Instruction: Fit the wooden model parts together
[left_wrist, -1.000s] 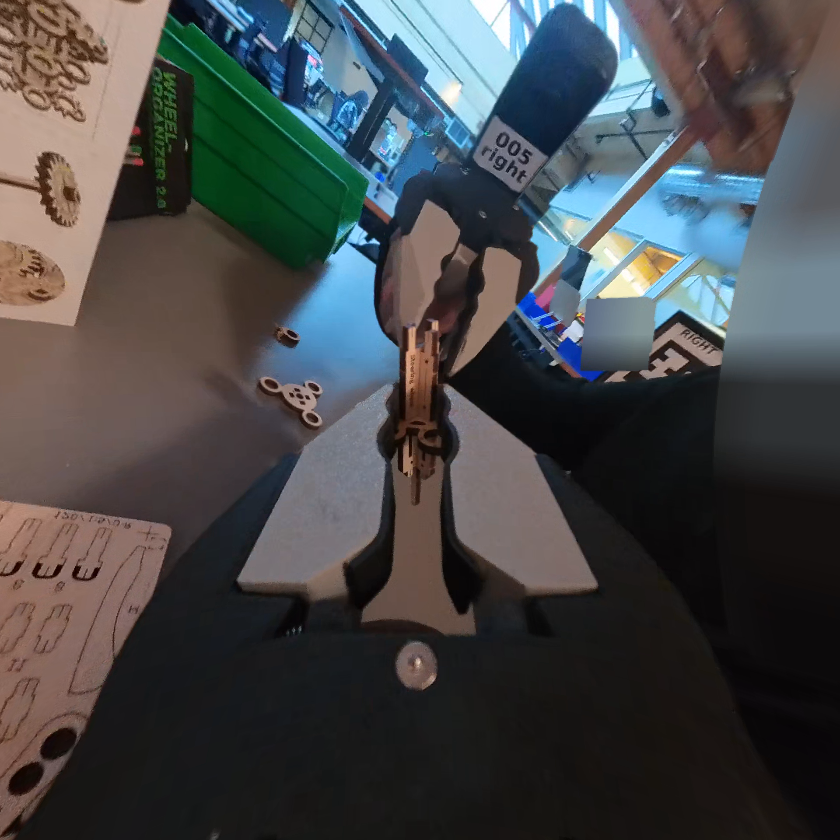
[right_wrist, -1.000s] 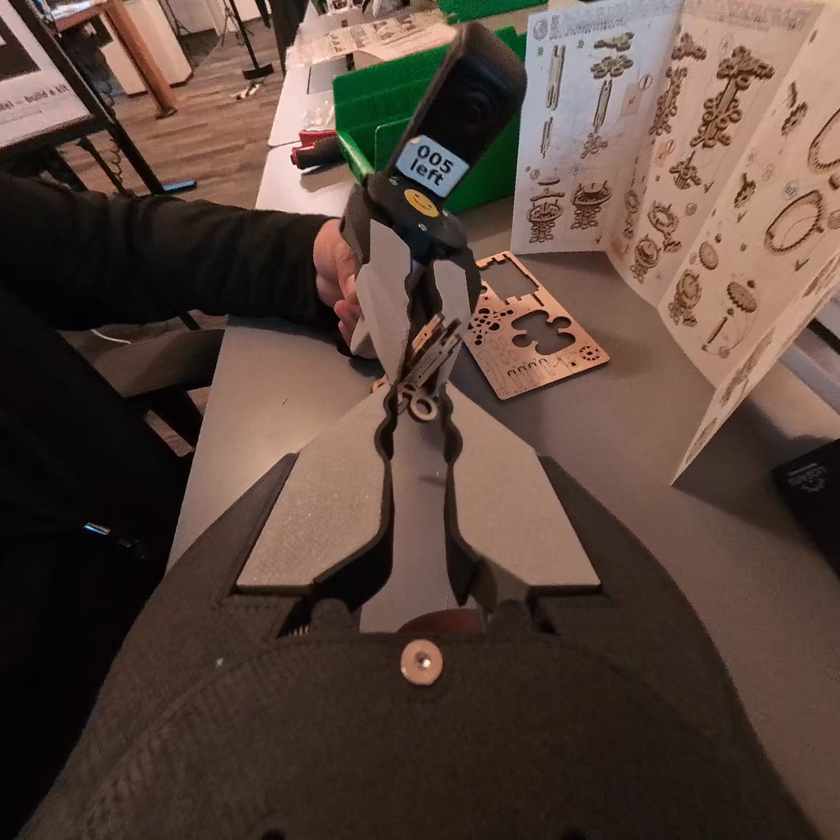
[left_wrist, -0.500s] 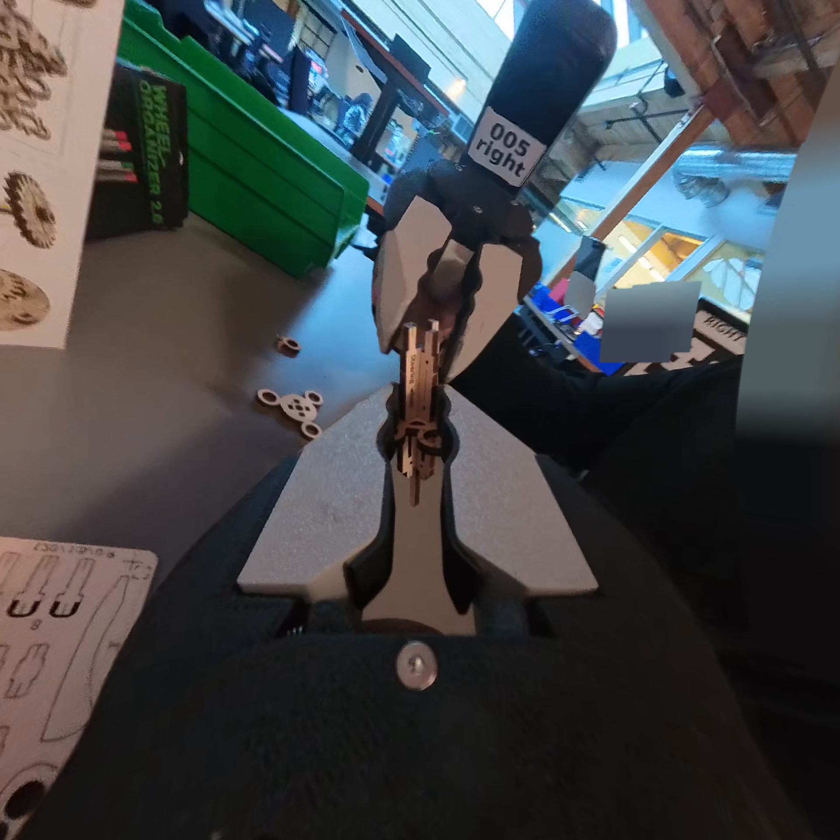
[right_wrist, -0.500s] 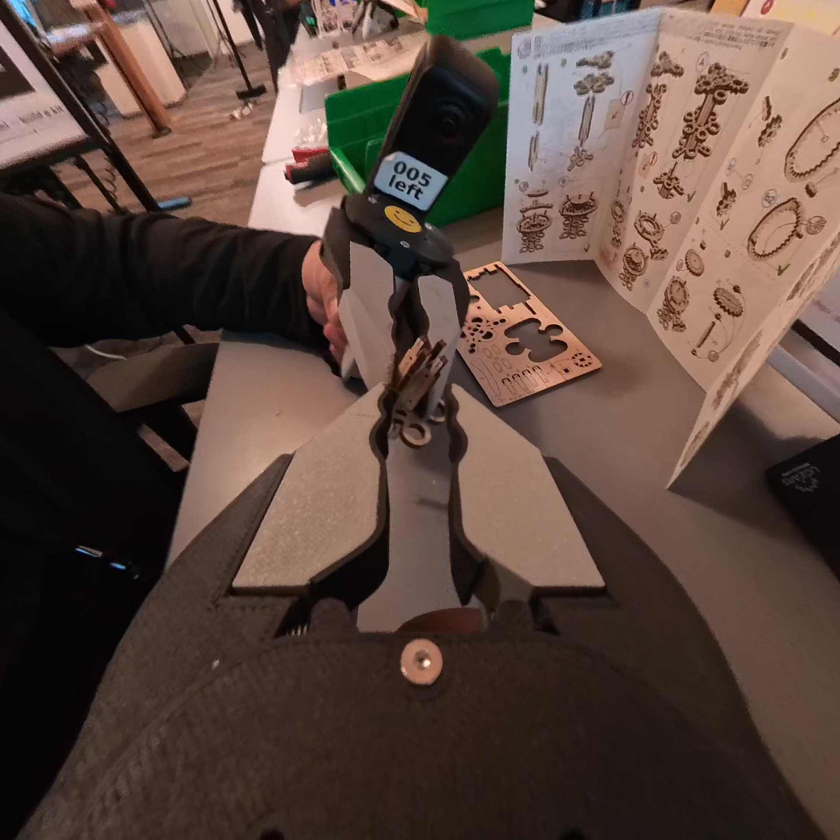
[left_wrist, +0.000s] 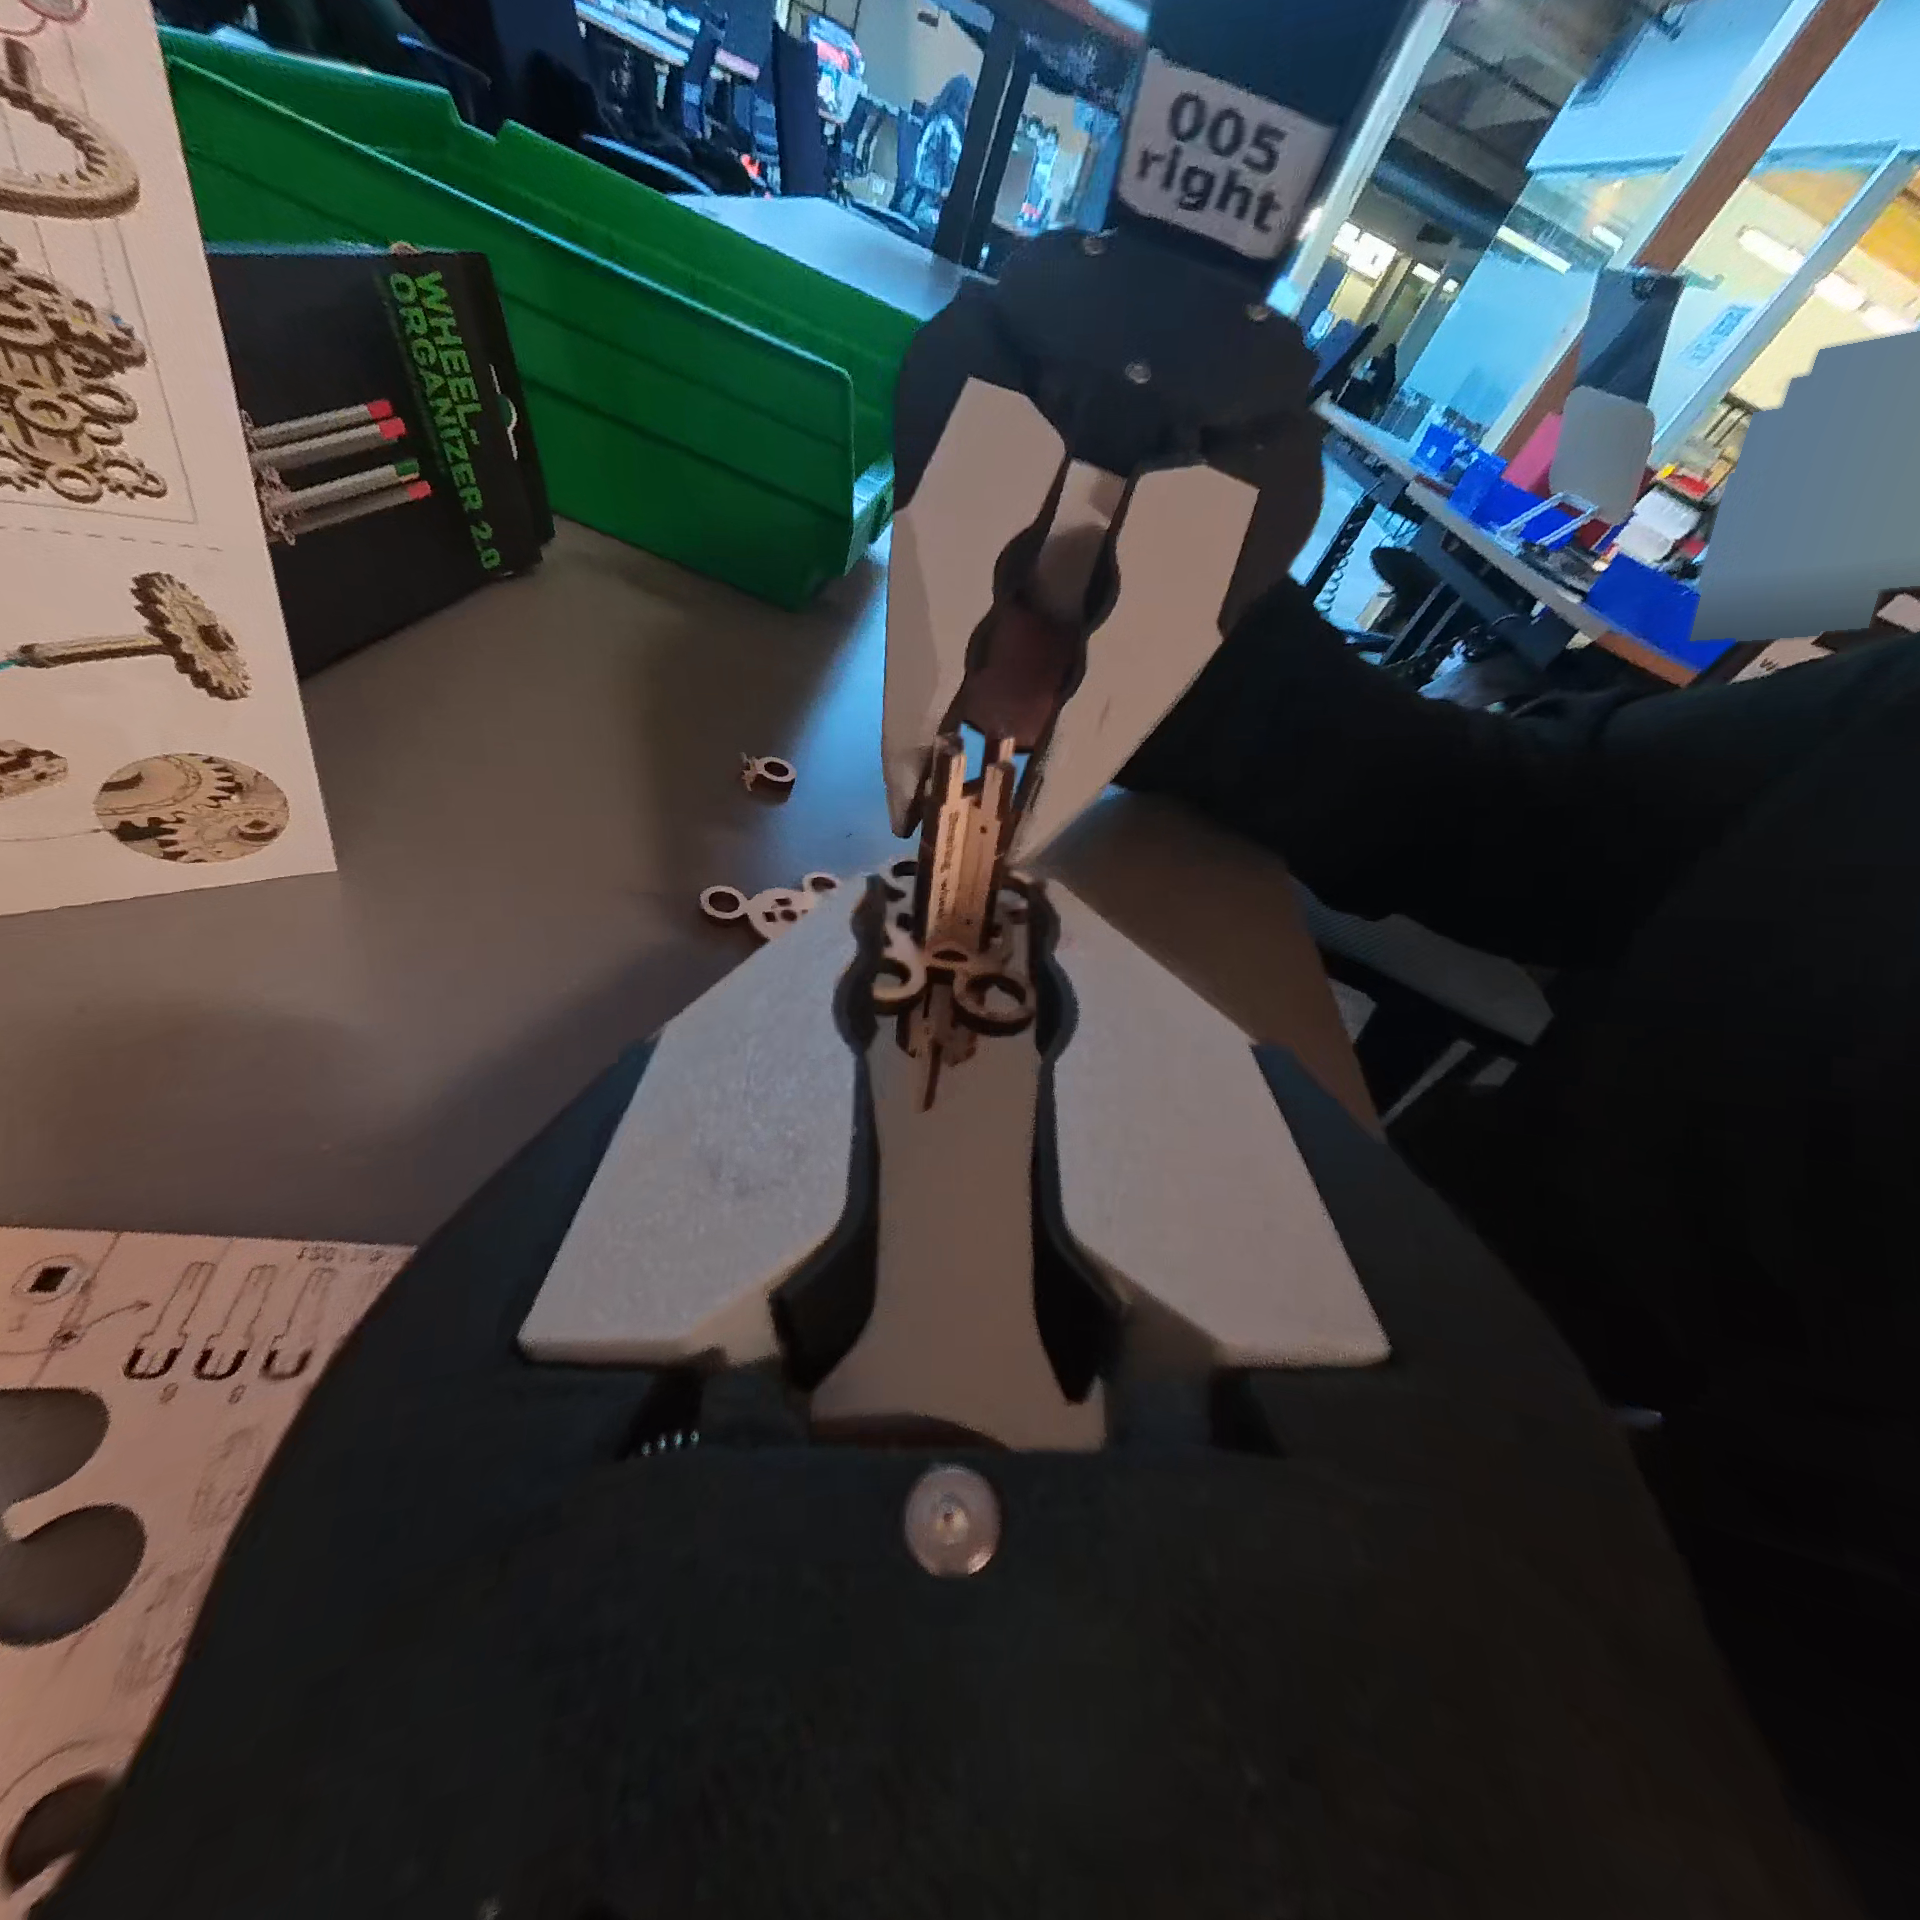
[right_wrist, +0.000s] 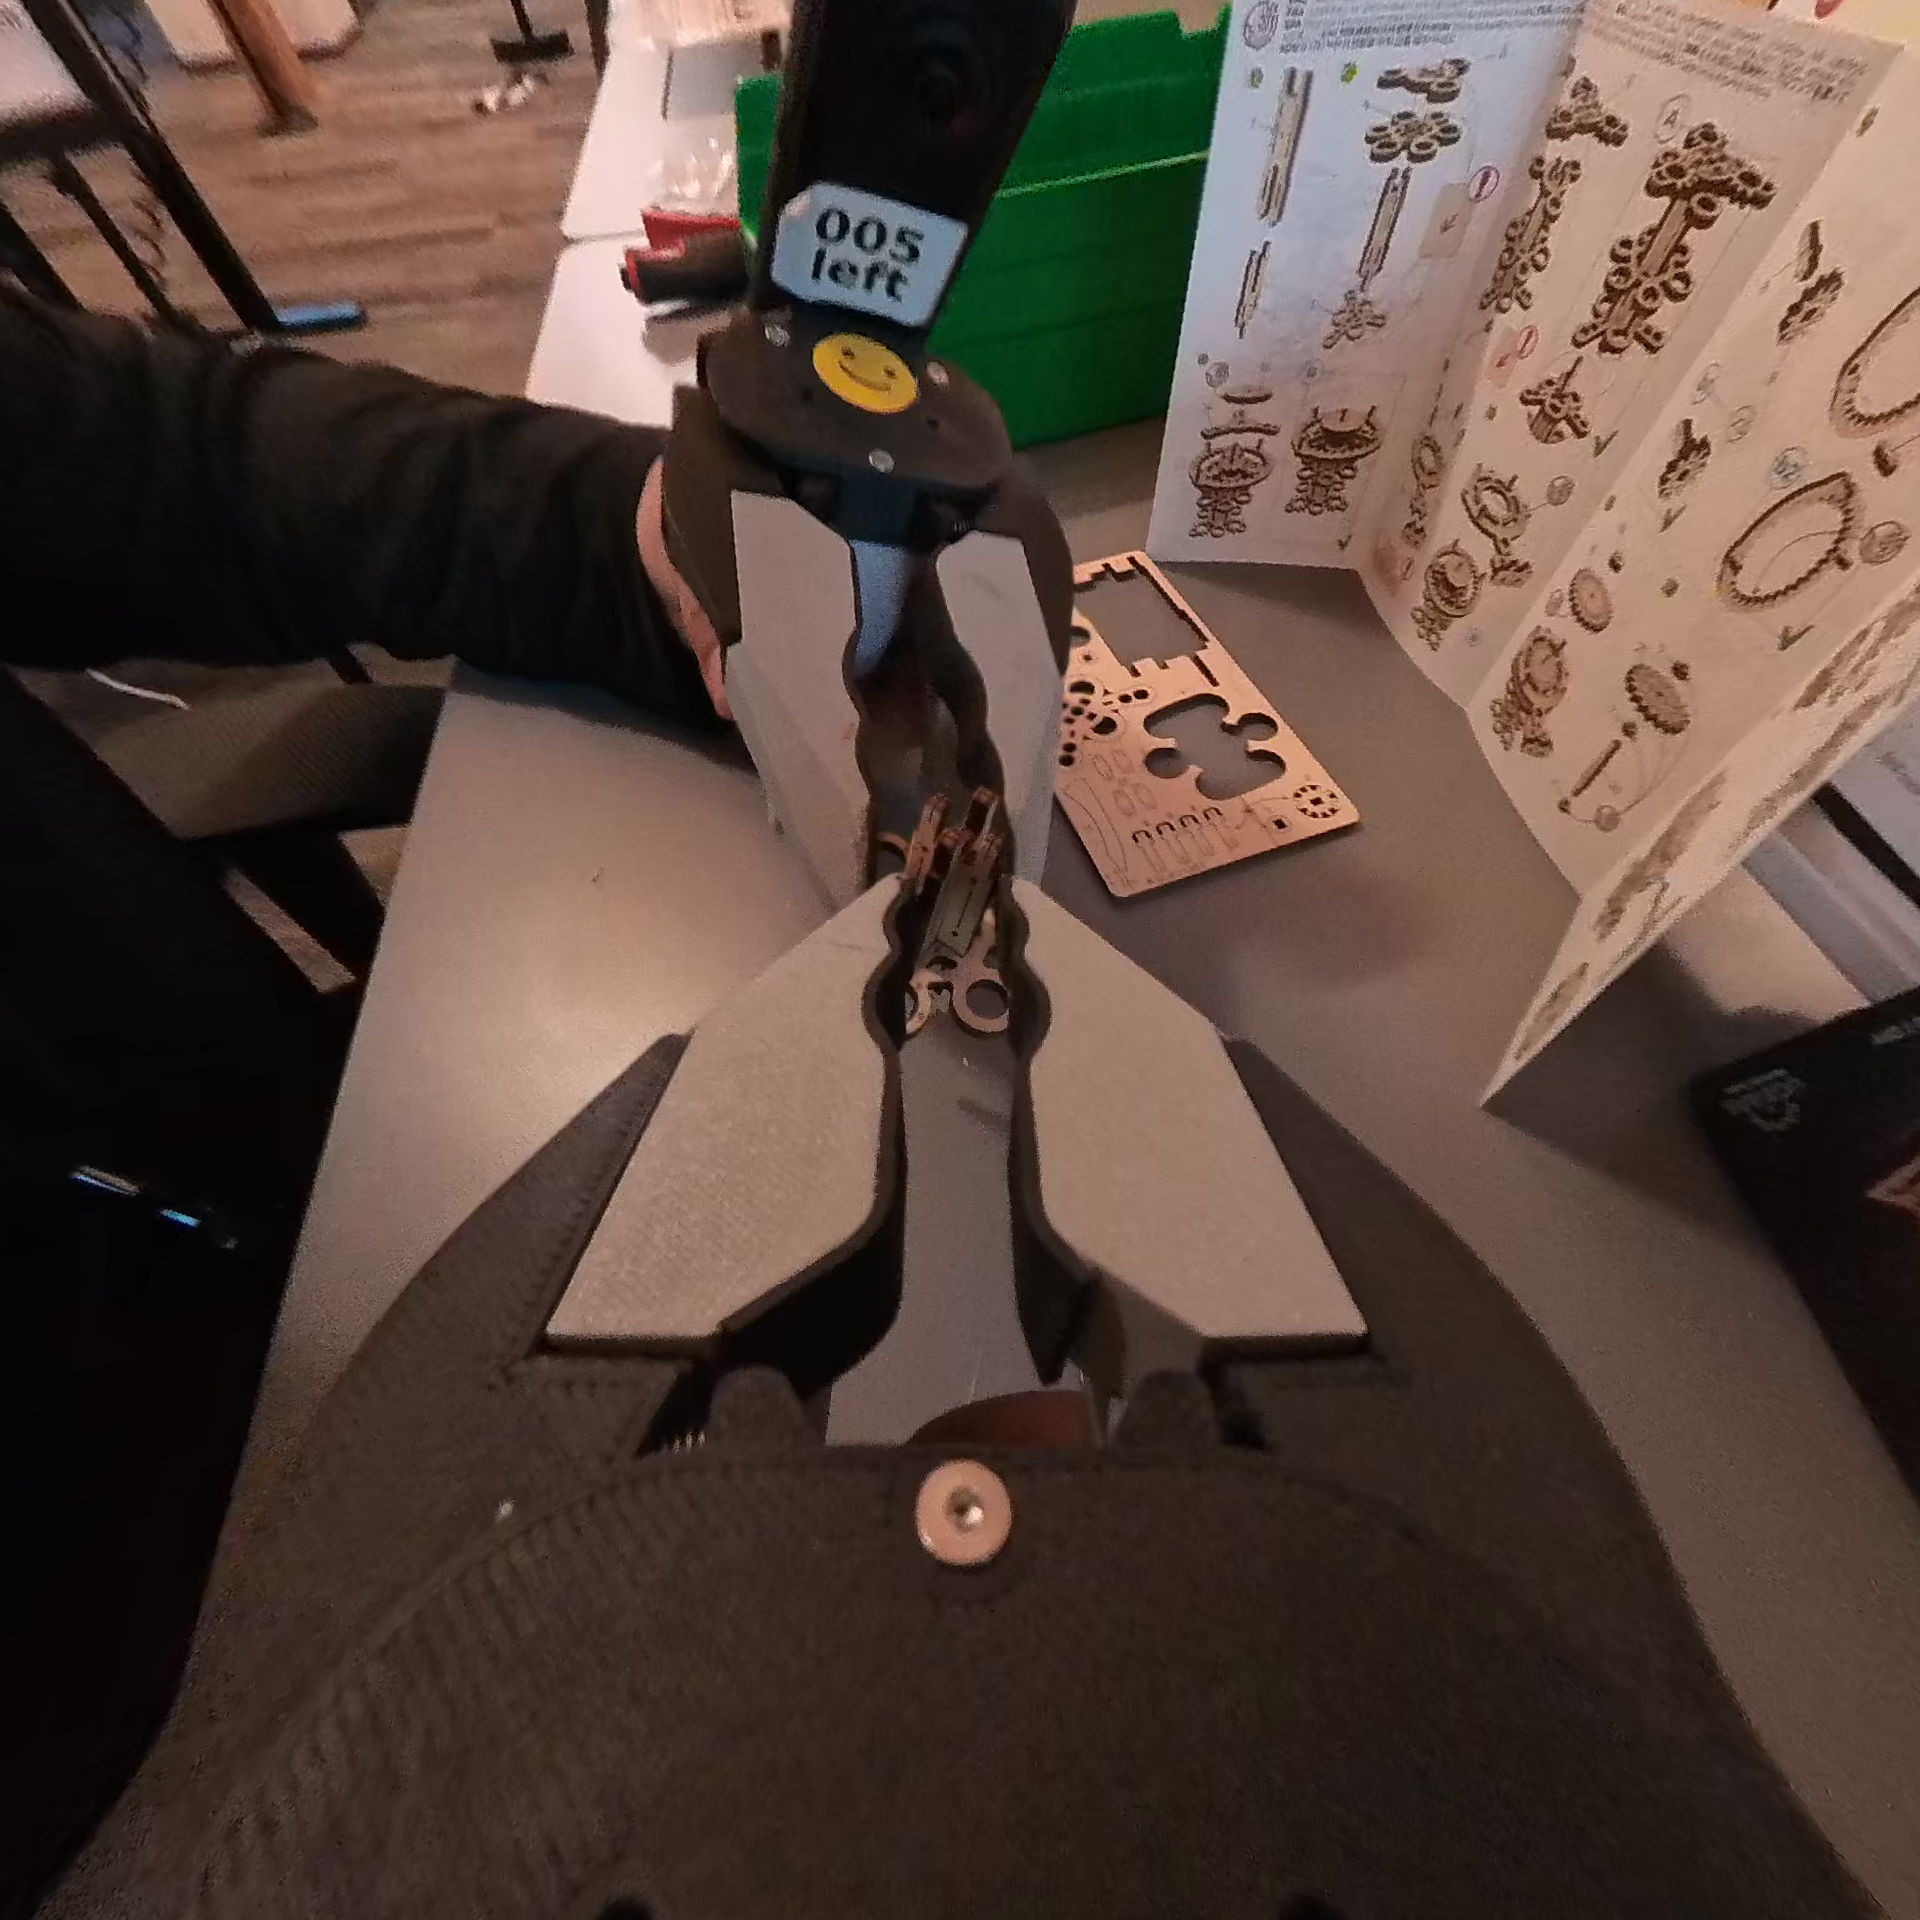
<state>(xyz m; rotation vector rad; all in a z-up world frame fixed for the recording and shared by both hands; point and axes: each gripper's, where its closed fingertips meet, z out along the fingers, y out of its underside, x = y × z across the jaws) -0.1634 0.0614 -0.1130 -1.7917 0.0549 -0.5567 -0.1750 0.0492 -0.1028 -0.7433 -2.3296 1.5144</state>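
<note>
Though it looks feather-light, the wooden model assembly is thin laser-cut ply, stiff yet likely to snap at its slots, so I'd grip the flat faces, not the ring lobes. It is held in the air above the surface, over its near edge, between both tools. The left gripper is closed on the ringed lower end; the right gripper is closed on the shaft, tips nearly meeting.
</note>
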